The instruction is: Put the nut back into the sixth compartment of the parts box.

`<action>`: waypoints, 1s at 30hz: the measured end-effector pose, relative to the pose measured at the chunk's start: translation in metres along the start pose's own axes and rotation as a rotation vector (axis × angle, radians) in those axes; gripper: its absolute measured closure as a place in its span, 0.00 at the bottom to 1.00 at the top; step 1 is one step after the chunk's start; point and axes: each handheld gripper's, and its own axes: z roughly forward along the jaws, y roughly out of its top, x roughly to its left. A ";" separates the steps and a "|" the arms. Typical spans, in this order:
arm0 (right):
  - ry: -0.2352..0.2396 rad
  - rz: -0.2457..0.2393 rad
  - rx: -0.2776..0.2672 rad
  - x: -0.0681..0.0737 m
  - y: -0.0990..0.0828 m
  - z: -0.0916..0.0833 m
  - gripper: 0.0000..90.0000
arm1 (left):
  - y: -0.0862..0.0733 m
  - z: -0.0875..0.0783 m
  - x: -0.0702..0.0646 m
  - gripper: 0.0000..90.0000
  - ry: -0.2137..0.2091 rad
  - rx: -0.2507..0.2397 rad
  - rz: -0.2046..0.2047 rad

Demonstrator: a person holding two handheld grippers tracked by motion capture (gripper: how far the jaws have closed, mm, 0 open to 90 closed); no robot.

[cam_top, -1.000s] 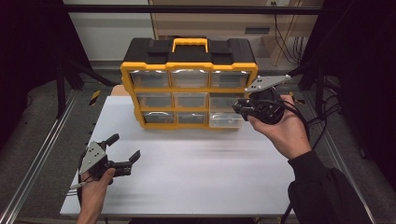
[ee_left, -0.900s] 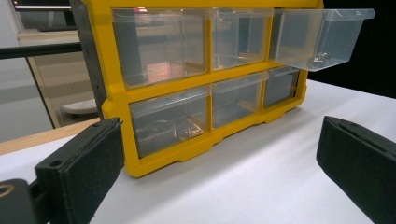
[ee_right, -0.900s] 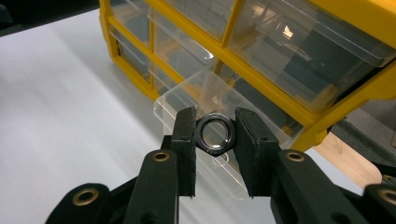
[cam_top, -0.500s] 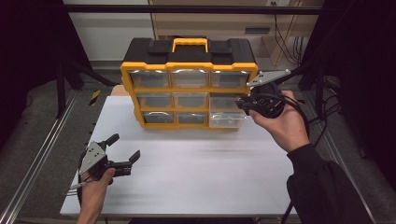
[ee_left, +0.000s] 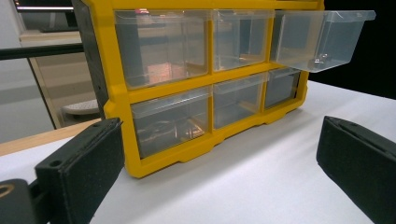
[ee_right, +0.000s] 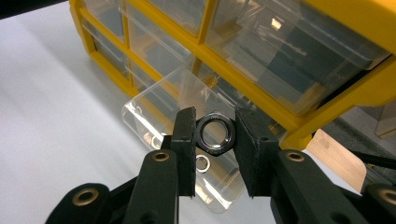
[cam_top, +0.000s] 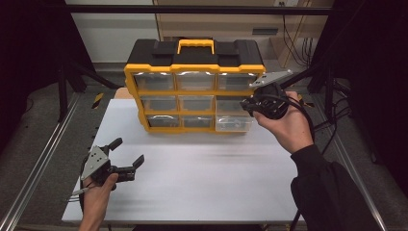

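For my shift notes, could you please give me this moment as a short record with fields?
Held item: hex nut, clamped between the pads of the right gripper
Right gripper position: above the pulled-out clear drawer
Drawer contents: a small ring-shaped part; anything else is unclear
Organizer: yellow organizer at the far side of the white table
Left gripper: left gripper open, holding nothing, low over the table
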 end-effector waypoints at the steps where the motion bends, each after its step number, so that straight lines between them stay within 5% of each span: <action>1: -0.001 0.003 -0.006 -0.001 0.000 0.000 0.78 | 0.000 0.000 0.000 0.01 0.000 -0.001 0.000; 30: 0.011 -0.001 0.062 0.005 0.007 0.034 0.78 | 0.000 0.000 0.000 0.01 0.001 -0.001 0.000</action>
